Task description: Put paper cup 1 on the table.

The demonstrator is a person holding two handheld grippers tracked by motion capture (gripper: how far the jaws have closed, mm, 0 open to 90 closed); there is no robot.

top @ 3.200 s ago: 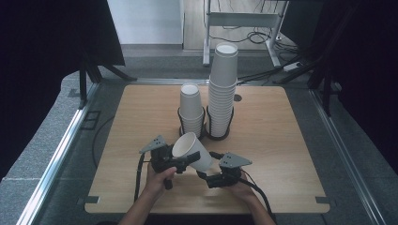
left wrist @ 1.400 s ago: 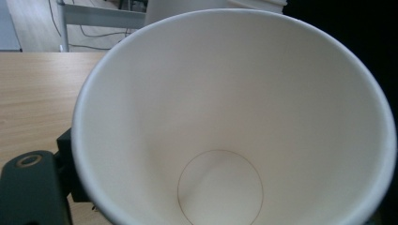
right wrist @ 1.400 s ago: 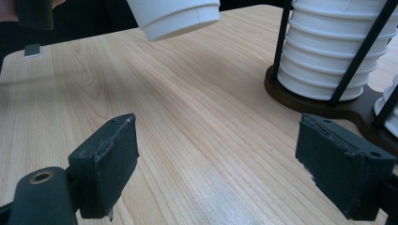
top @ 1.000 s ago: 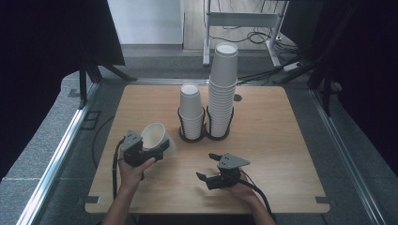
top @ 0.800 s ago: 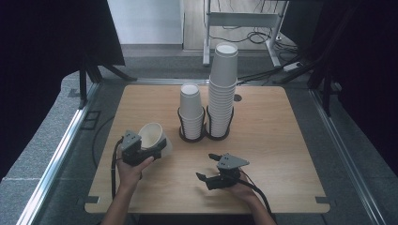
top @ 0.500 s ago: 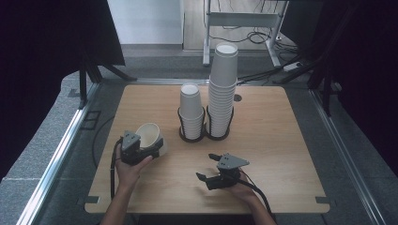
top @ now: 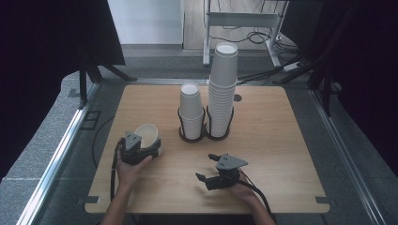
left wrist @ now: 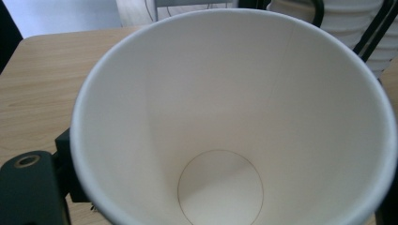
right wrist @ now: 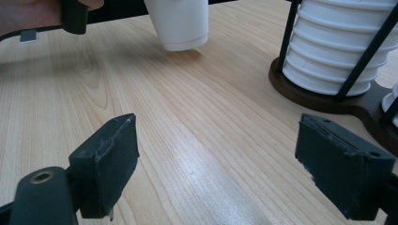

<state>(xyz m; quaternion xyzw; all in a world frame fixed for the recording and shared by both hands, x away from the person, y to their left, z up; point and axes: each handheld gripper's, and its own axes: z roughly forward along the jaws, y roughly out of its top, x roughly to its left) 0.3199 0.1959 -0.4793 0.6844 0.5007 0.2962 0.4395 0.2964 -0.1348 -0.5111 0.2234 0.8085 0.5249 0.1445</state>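
A white paper cup [top: 146,135] stands mouth up at the table's left front, and my left gripper [top: 149,146] is shut on its wall. In the left gripper view I look straight down into the empty cup [left wrist: 234,117], with one black finger [left wrist: 28,192] beside its rim. From the right gripper view the cup's base [right wrist: 180,28] is at the wood or just above it; I cannot tell which. My right gripper [top: 204,167] rests open near the front middle, nothing between its pads [right wrist: 112,164].
Two stacks of white cups stand in a black wire holder [top: 202,137] at mid-table: a short stack [top: 191,110] and a tall stack [top: 222,89]. The holder's base [right wrist: 319,96] lies just ahead and right of my right gripper. Bare wooden table [top: 281,140] spreads to the right.
Earlier both grippers were at the cup near the front middle. My left gripper has since carried it left and lowered it toward the table. The right gripper has stayed put.
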